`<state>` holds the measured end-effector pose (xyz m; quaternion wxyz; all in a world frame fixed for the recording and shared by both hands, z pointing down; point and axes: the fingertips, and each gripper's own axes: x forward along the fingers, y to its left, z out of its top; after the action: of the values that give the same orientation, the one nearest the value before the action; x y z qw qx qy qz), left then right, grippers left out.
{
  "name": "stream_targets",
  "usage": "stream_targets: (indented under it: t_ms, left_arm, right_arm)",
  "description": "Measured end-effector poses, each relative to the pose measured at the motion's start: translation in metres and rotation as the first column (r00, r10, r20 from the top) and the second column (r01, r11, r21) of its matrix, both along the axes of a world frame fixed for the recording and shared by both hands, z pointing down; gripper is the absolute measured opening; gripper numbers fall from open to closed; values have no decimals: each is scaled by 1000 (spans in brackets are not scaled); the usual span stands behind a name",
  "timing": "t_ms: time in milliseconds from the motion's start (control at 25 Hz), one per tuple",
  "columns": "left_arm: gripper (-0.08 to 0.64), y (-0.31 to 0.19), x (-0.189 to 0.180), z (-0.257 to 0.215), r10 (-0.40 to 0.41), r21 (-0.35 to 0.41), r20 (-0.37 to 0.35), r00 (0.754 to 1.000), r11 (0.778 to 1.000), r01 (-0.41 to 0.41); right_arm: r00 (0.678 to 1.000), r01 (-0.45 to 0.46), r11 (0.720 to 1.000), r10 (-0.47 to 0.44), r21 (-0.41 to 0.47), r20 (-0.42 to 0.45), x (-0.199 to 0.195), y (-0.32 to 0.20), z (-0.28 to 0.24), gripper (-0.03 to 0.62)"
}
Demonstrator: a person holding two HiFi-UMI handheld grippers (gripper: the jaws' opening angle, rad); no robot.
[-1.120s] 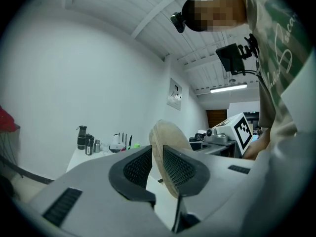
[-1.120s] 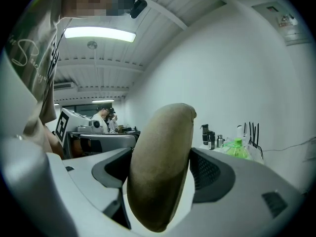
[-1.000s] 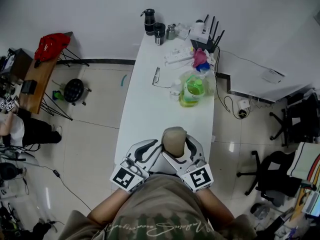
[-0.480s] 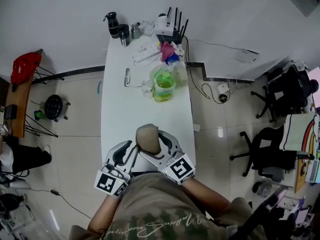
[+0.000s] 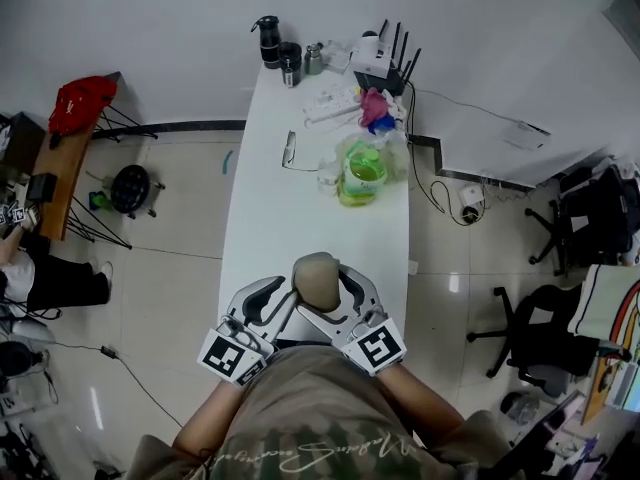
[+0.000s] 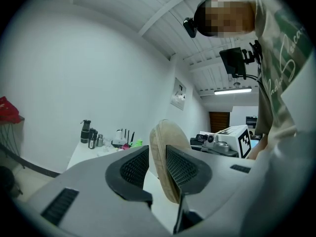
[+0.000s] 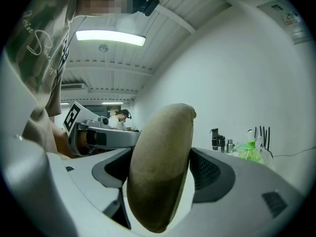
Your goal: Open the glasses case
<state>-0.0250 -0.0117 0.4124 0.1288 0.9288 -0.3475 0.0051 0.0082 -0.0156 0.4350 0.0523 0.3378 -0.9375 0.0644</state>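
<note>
I hold a tan glasses case [image 5: 317,280] upright over the near end of the white table [image 5: 300,208], between both grippers. My left gripper [image 5: 288,296] comes at it from the left. In the left gripper view the glasses case [image 6: 168,152] stands edge-on between the mesh pads [image 6: 136,168], which lie against both its sides. These jaws have just been opening with the case still between them. My right gripper [image 5: 340,290] is shut on the case from the right, and in the right gripper view the case's broad face [image 7: 160,167] fills the gap between its jaws.
At the table's far end stand a dark flask [image 5: 268,40], small cups, a router with antennas [image 5: 385,63], a power strip [image 5: 330,103], a green bottle in a plastic bag [image 5: 360,173] and a pair of glasses [image 5: 289,150]. Office chairs [image 5: 540,338] stand to the right.
The view has swung as the head turned. Both grippers and the case keep their pose at the table's near end; the left jaws look slightly wider.
</note>
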Motion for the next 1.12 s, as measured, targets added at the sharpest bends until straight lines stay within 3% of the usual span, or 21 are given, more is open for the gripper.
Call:
stream_targets:
  t_ms: [280,440,760,1120]
  left_arm:
    - [97,1,-9,-9,-45,15,-35,998,999,45]
    - [97,0,-13,-13,-48,20,-53,997,999,49]
    - [95,-2,-14,-21,-32,43,-57,998,998,35]
    - [92,5,-14,-27,-6,44,-80,997,999,10]
  right_arm:
    - [1000,18,1000,-18,-1,12,-7,2,-4,371]
    - [1000,22,999,-22,38,-7,-10,1,-12,371]
    - [999,16,998,-18,57,40,-11,2,-19,371]
    - [976,34,999,-30,-17,217,-11,9,-27,371]
